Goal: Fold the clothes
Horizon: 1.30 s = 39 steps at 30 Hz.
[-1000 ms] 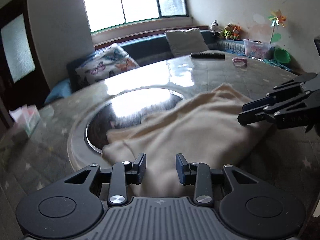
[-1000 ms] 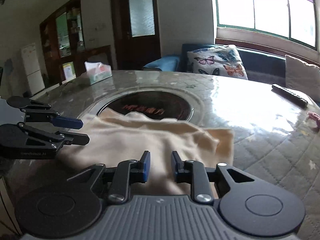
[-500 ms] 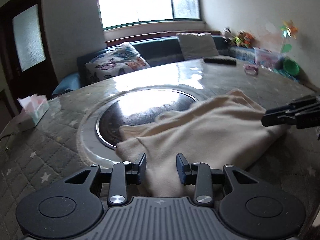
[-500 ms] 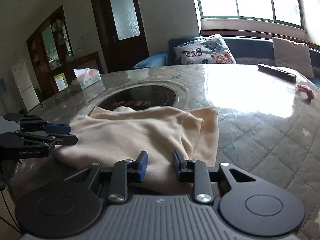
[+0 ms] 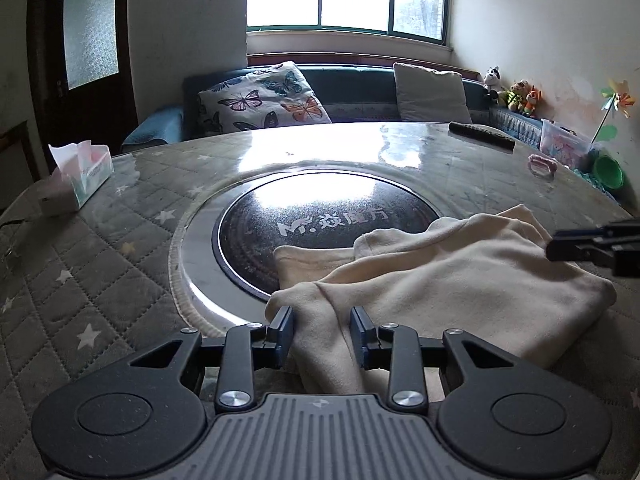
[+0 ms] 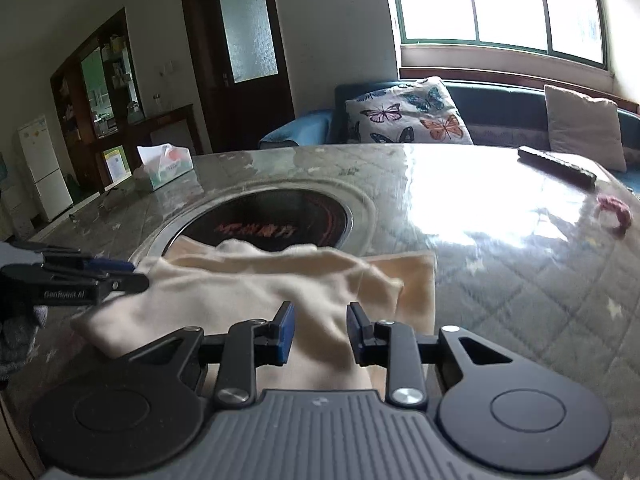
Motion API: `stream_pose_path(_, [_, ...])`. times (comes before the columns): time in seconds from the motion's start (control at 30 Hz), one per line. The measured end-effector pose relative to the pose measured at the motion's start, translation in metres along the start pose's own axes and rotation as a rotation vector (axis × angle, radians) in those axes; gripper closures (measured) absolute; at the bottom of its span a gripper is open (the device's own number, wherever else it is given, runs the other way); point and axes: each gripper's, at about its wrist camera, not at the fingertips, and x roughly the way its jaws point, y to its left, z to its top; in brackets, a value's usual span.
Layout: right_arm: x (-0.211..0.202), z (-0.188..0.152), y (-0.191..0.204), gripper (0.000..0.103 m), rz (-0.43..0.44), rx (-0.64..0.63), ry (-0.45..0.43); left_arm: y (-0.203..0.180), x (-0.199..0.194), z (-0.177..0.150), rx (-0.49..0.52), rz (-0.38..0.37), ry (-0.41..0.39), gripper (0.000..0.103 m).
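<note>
A cream garment [image 5: 440, 280] lies bunched on the round table, and its far edge overlaps the dark hotplate [image 5: 320, 224]. My left gripper [image 5: 322, 332] is at the garment's near left corner, with a ridge of fabric filling the narrow gap between its jaws. In the right wrist view it shows at the left edge of the garment [image 6: 240, 292], as the left gripper [image 6: 136, 274]. My right gripper [image 6: 320, 330] holds a hump of the same cloth between its pads. From the left wrist view the right gripper [image 5: 556, 246] reaches in over the cloth's right side.
On the quilted table cover [image 5: 100, 280] stand a tissue box [image 5: 80, 172] at the far left, a black remote [image 5: 480, 136] and a pink hair tie [image 5: 542, 164] at the far right. A sofa with cushions [image 5: 264, 96] runs behind the table.
Both views have rolled level and shifted sideways. The garment is more gathered, with a raised fold across it. In the left wrist view the right gripper has slid to the right edge.
</note>
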Motion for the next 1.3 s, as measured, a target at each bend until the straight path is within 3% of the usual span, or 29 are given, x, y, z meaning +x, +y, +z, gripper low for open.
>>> stream_pose_path(0.27, [0.048,0.017,-0.006,0.076,-0.039,-0.006,0.062,0.002,0.001,-0.001,0.005,-0.002,0.001,0.067])
stream_pose_path(0.43, [0.052,0.021,-0.011,0.076,-0.073,0.029,0.052,0.000,0.002,-0.001,0.010,-0.001,0.000,0.067])
stream_pose_path(0.67, [0.063,0.035,0.007,0.078,-0.049,-0.036,0.050,-0.001,0.003,0.000,0.006,0.003,0.000,0.065])
stream_pose_path(0.83, [0.091,0.038,0.015,0.078,-0.095,-0.084,0.093,0.001,0.003,0.001,0.005,0.014,-0.001,0.056])
stream_pose_path(0.9, [0.092,0.041,0.019,0.078,-0.109,-0.097,0.095,0.002,0.002,0.002,0.001,0.018,-0.003,0.048])
stream_pose_path(1.03, [0.082,0.046,0.029,0.077,-0.081,-0.110,0.066,0.006,0.000,0.000,-0.019,0.028,-0.003,0.041])
stream_pose_path(1.1, [0.080,0.047,0.039,0.076,-0.060,-0.136,0.055,0.009,-0.002,-0.001,-0.031,0.037,-0.006,0.028])
stream_pose_path(1.2, [0.082,0.046,0.055,0.068,-0.033,-0.183,0.058,0.012,-0.008,-0.003,-0.044,0.052,-0.015,0.016])
stream_pose_path(1.3, [0.091,0.043,0.071,0.068,-0.026,-0.232,0.067,0.019,-0.015,-0.004,-0.065,0.070,-0.026,0.004])
